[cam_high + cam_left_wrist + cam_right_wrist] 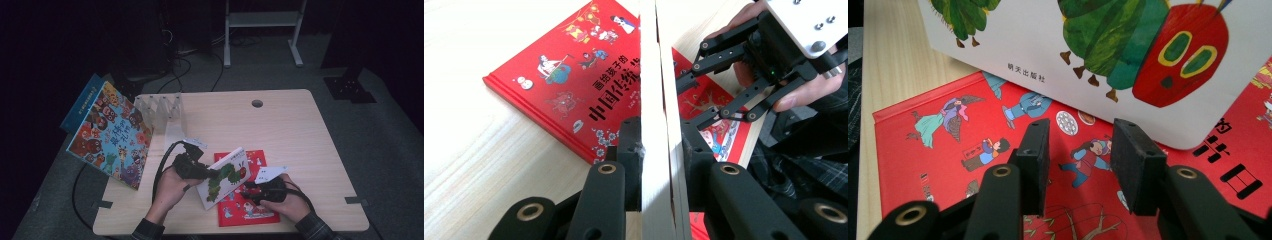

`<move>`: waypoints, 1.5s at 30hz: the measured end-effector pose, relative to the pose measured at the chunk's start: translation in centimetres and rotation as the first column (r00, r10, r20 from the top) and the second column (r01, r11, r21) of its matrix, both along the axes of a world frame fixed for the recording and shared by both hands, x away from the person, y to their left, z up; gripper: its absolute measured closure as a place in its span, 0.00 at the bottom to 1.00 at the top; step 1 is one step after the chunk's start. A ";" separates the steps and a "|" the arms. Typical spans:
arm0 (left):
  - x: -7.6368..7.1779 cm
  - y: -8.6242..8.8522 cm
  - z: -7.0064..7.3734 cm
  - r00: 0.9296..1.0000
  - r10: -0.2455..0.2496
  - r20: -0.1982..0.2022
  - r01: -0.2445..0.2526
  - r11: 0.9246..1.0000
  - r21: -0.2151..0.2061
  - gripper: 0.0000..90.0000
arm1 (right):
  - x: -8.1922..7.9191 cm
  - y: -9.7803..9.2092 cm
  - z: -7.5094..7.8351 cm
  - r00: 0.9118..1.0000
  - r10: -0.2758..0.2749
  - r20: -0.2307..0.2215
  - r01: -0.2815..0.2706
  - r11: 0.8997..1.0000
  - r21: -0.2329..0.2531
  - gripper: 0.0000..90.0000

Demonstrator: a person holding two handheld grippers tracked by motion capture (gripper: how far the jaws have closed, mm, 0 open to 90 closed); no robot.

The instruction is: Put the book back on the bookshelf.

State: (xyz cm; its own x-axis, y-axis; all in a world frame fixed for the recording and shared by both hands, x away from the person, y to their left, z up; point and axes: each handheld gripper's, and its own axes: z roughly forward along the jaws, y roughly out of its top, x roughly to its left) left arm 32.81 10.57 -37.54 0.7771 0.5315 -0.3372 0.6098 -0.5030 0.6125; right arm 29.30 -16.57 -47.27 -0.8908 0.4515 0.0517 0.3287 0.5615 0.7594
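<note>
The left hand-held gripper [656, 150] is pinching the caterpillar book [225, 177] by its edge, one pad on each cover, so the book stands tilted off the bench [300, 145] with its lower edge over the red book [569, 95] lying flat just beyond that gripper. The right hand-held gripper [1080, 160] hovers with its jaws spread and nothing between them; the caterpillar book's white cover sits just ahead of its pads, the red cover below. Judging by the thick, straight page block between the left pads, this looks like a stiff board book: light enough for one grip, unlikely to bend, but glossy, so it could pivot or slip if held only at a corner. A grip well in along the edge, near the spine, seems safest. A large picture book [111, 135] leans far off to the left gripper's outer side, beside a clear rack [160, 107].
</note>
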 end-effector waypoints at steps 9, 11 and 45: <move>-0.2 0.7 0.6 1.000 -0.008 0.016 0.009 0.998 -0.056 0.84 | -0.1 0.2 -0.1 0.999 0.030 0.038 -0.030 0.999 -0.012 0.54; -0.1 1.0 0.8 1.000 0.000 0.016 0.002 0.998 -0.068 0.84 | -0.1 0.3 -0.2 0.999 0.035 0.042 -0.034 0.999 -0.012 0.51; 0.3 9.0 2.0 0.975 0.210 0.079 -0.204 0.976 -0.070 0.84 | 4.8 -10.7 -0.7 0.911 -0.410 0.041 0.410 0.912 0.015 0.22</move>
